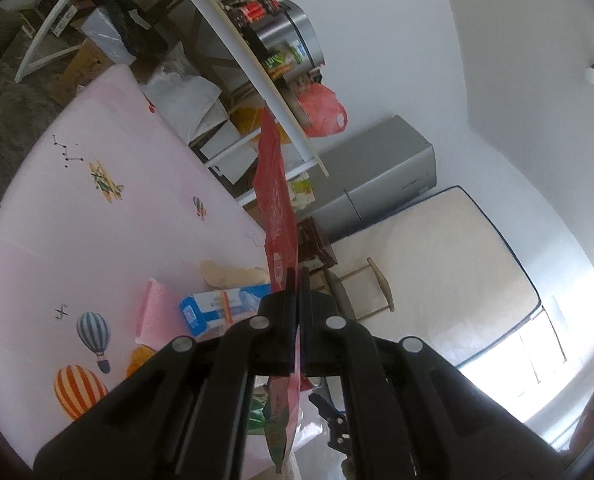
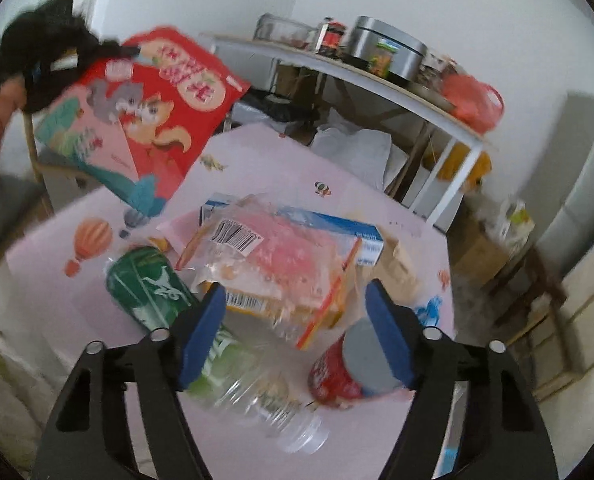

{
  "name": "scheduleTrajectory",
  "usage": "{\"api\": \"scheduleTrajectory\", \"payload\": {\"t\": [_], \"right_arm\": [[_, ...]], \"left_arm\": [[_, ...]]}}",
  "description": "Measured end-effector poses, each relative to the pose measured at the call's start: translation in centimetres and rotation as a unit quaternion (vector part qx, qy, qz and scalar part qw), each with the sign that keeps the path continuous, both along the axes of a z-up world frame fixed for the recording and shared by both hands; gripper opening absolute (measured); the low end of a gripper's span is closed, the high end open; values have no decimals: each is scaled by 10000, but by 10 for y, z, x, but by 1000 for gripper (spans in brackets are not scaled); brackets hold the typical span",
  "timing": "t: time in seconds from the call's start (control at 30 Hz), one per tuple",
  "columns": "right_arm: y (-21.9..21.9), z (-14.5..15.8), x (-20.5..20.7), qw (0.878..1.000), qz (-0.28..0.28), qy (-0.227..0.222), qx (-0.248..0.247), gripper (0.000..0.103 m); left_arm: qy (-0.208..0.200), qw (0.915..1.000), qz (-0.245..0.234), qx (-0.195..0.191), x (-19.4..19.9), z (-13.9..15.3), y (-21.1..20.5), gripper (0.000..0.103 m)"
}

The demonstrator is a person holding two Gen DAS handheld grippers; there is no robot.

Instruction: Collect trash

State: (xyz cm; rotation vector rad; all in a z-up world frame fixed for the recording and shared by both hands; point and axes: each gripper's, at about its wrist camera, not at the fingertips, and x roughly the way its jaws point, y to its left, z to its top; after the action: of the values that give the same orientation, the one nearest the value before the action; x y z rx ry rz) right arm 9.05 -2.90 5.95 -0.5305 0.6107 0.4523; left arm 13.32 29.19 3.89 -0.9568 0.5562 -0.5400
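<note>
My left gripper (image 1: 298, 276) is shut on a red snack bag (image 1: 275, 196), seen edge-on and held up above the pink table (image 1: 97, 216). In the right wrist view the same red bag (image 2: 145, 116) hangs at upper left, held by the other gripper (image 2: 57, 52). My right gripper (image 2: 297, 312) is open and empty above a trash pile: a green can (image 2: 145, 284), a clear plastic bottle (image 2: 265, 396), a red can (image 2: 337, 376), a clear wrapper with a barcode (image 2: 273, 256), a blue-and-white box (image 2: 329, 228) and crumpled brown paper (image 2: 397, 264).
A white-framed shelf table (image 2: 377, 76) holds a steel pot (image 2: 389, 52), jars and a red plastic bag (image 2: 473, 100). A grey fridge (image 1: 381, 176), a mattress (image 1: 449, 276), cardboard boxes (image 1: 85, 68) and a white sack (image 2: 357, 148) stand around the table.
</note>
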Motion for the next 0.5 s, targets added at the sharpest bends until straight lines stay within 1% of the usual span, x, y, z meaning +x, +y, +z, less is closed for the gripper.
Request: {"api": "scheduleTrajectory", "payload": {"t": [0.03,0.07,0.23,0.37,0.43,0.5], "right_arm": [[6,-4,3,9998,66,-19,-206,62],[13,-9,5,9987,162,-32,-483,60],[35,-28,7,9902,693,79,-1208,59],[49,-41,8,9754,1129,61,-1893,59],[53,-45,9,9698,1232,39,-2104,59],[56,-49,12,9667,1270,14,-2220,55]], "left_arm": [[5,10000,13,-11,0,0,0,0],[13,10000,21,-25,-1,-2,2,0],[50,10000,24,40,0,-7,7,0],[47,10000,0,34,1,-10,9,0],[41,10000,-5,63,1,-11,9,0],[42,10000,-25,61,2,-14,9,0]]}}
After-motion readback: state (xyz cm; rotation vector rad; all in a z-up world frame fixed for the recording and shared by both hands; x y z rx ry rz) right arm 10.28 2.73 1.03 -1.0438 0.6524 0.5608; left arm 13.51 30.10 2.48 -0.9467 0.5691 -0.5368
